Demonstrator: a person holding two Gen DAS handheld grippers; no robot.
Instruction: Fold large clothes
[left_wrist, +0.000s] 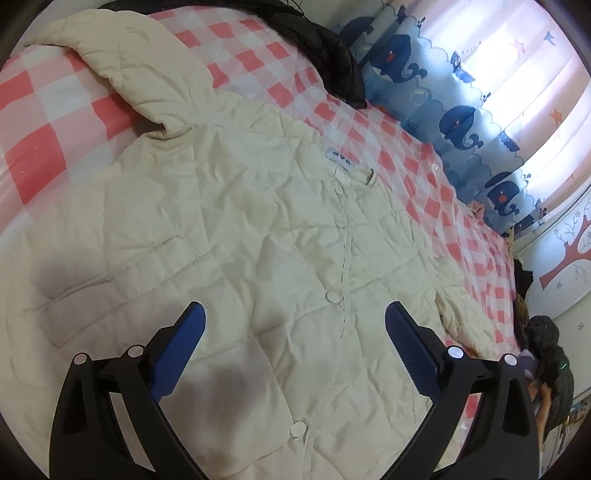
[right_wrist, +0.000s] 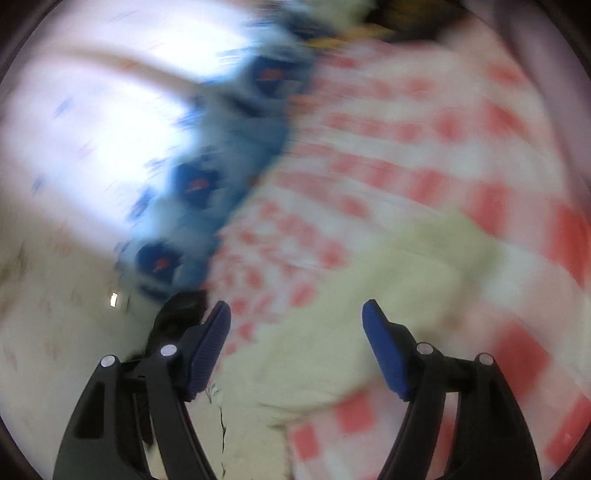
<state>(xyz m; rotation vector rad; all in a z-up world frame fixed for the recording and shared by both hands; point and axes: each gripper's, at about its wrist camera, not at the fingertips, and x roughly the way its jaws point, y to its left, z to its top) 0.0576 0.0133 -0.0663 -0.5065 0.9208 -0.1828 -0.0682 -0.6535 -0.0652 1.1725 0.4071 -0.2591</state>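
Left wrist view: the left gripper (left_wrist: 295, 314) hangs above a cream quilted coat (left_wrist: 229, 236), its blue fingers (left_wrist: 184, 347) spread wide with nothing between them. The coat lies flat, front up, on a bed cover (left_wrist: 55, 110) checked in red and white; its buttoned front runs up the middle, a white button (left_wrist: 333, 297) just ahead of the fingertips and a neck label (left_wrist: 341, 158) further up. One sleeve (left_wrist: 122, 66) stretches away to the upper left. A black garment (left_wrist: 328, 55) lies at the far edge of the bed, beside a blue whale-print curtain (left_wrist: 458, 122) (bright window behind it). Right wrist view: heavily blurred. The right gripper (right_wrist: 296, 314) has its blue fingers (right_wrist: 384, 354) spread apart, nothing pinched. Below them a cream part of the coat (right_wrist: 369, 295) lies on the checked bed cover (right_wrist: 424, 147); which part I cannot tell. The curtain (right_wrist: 207, 177) runs along the left side.
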